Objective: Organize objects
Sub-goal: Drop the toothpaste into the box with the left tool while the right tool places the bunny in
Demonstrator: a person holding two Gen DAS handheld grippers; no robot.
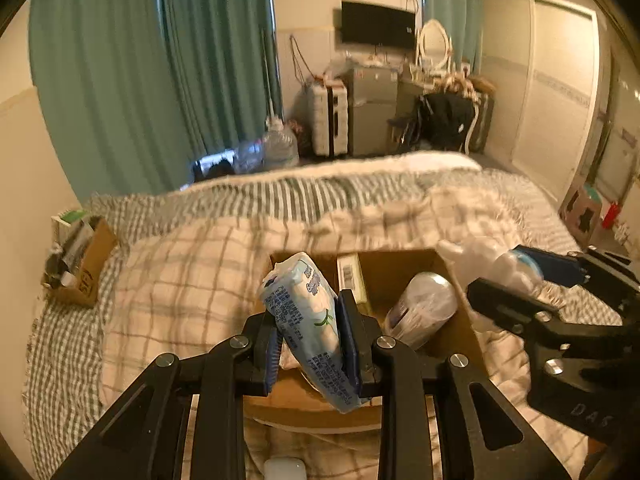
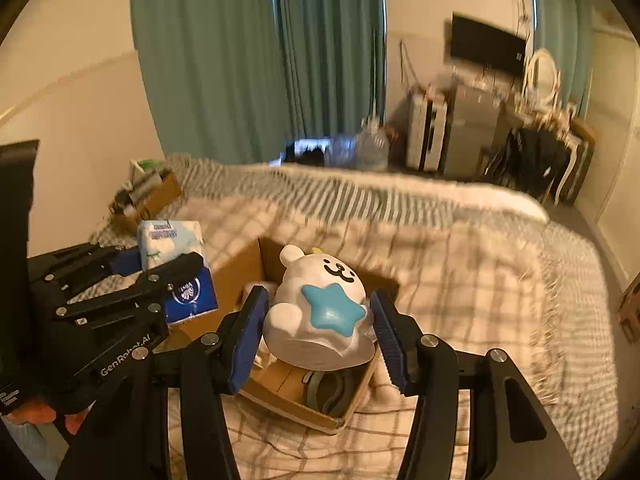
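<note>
My left gripper is shut on a pale blue tissue pack, which stands tilted between the blue pads above an open cardboard box on the bed. In the right wrist view my right gripper is shut on a white toy animal with a blue star, held over the same box. The left gripper and its tissue pack show at the left there. The right gripper and its toy show at the right of the left wrist view.
The box holds a white-capped bottle, a flat carton and a grey ring-shaped thing. A second cardboard box with several items sits at the bed's far left by the wall. A checked blanket covers the bed.
</note>
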